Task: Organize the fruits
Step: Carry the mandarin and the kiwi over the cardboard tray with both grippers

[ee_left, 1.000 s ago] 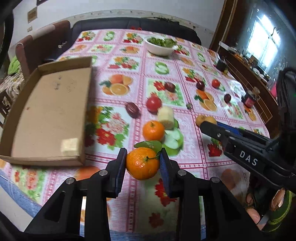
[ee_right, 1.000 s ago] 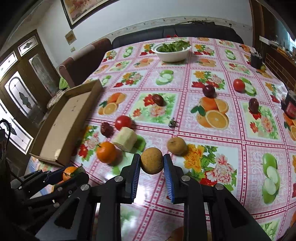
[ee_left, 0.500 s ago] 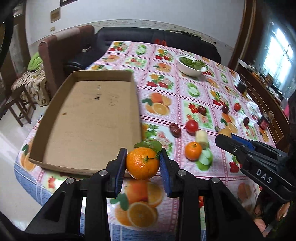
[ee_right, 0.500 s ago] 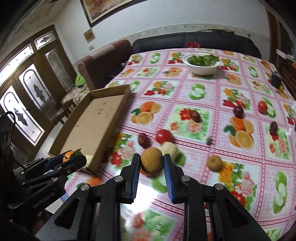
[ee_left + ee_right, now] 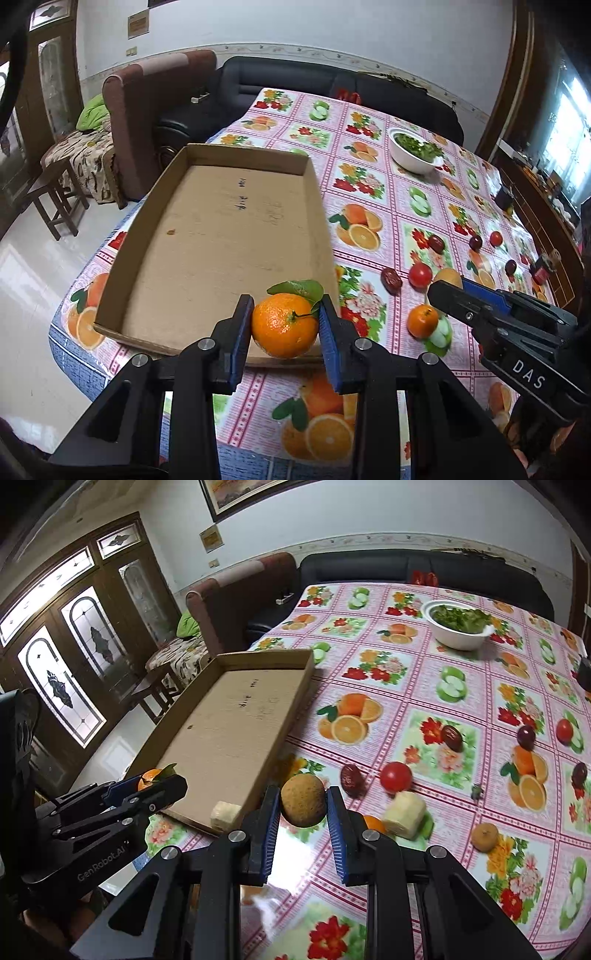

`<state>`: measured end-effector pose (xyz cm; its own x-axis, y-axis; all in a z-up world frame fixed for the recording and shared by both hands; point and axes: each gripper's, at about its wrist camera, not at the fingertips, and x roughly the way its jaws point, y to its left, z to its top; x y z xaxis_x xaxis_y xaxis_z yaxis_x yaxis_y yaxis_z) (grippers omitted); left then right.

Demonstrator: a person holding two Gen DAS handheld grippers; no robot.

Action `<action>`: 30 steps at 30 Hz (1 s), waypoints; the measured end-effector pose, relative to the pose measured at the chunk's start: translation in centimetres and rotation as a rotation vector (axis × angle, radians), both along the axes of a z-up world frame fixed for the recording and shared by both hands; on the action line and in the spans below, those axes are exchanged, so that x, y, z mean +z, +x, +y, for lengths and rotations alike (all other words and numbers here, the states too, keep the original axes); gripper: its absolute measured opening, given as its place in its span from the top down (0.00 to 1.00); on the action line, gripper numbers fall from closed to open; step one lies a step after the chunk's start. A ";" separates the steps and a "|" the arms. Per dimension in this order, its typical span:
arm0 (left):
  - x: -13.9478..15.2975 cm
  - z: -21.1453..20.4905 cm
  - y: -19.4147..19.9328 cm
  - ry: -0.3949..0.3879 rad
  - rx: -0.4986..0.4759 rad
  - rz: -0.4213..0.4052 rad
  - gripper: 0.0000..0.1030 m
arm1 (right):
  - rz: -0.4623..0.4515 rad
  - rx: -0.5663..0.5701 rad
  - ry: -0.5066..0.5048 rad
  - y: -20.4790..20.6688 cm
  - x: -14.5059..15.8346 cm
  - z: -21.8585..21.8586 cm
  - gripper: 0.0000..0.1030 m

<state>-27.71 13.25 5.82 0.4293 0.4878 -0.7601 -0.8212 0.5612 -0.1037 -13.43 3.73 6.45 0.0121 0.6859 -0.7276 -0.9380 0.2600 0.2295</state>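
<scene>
Sitting clamped between each hand-held gripper's pads: leafy orange (image 5: 284, 325) in left hand-held gripper (image 5: 283, 328), brown fruit (image 5: 303, 799) in right hand-held gripper (image 5: 302, 810).

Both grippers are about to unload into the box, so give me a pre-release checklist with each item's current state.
1. Left gripper shut on the leafy orange mandarin: ok.
2. Right gripper shut on the round brown fruit: ok.
3. Shallow brown cardboard box has open floor for both fruits: ok; only a pale cube lies in its near corner.
4. Mandarin past the box's near wall: cannot tell.
5. Brown fruit over the box: not ok, it hangs beside the box's right wall.
6. Grippers apart from each other: ok.
</scene>
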 end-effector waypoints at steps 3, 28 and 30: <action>-0.2 0.8 -0.5 -0.003 0.015 0.001 0.69 | 0.009 0.015 -0.003 -0.5 0.1 0.8 0.75; -3.1 7.9 -4.7 -0.071 0.163 0.042 0.69 | 0.068 0.200 -0.140 -6.7 -5.1 10.8 0.76; -3.2 8.2 -4.7 -0.078 0.166 0.042 0.69 | 0.076 0.194 -0.145 -6.3 -5.3 11.1 0.76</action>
